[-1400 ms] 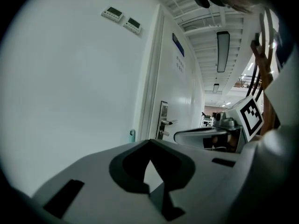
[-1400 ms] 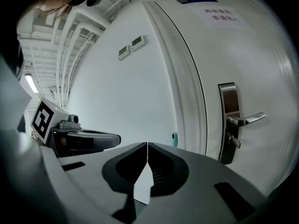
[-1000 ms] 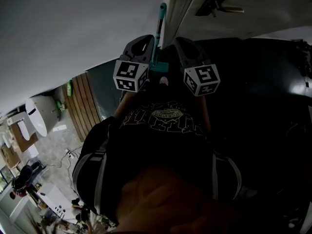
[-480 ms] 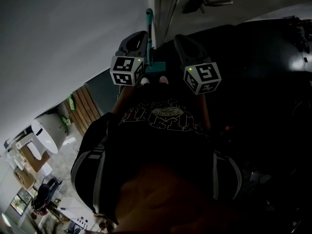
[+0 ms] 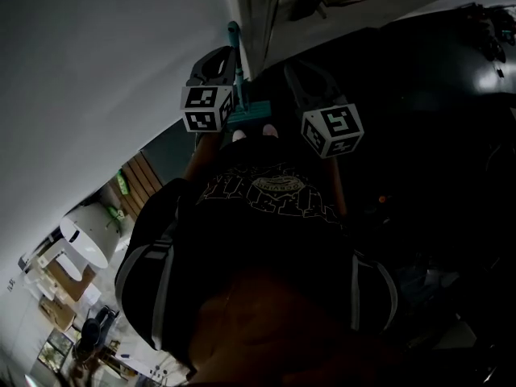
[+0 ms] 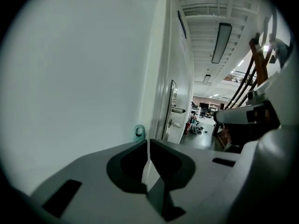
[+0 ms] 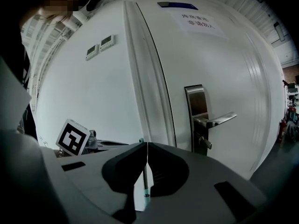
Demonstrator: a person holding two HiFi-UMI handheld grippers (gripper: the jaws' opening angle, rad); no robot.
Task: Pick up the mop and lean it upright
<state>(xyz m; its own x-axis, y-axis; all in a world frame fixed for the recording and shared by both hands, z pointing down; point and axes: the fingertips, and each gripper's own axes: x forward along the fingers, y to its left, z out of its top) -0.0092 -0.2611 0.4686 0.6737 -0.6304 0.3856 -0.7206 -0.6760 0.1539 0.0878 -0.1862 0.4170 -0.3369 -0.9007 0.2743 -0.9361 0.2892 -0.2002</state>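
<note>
Left claw [image 6: 148, 142] and right claw [image 7: 147, 144], both clenched on nothing, point side by side at the wall [image 5: 105, 63]. Only the head view shows the mop [image 5: 248, 114] between them, upright by the door [image 7: 224, 69].

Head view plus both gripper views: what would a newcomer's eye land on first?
The black-and-white marker cubes on the left gripper and right gripper, bright against dark clothing at top centre of the head view. Between them the teal mop handle lies close along the white wall. In the right gripper view, a white door with a metal lever handle fills the frame.
</note>
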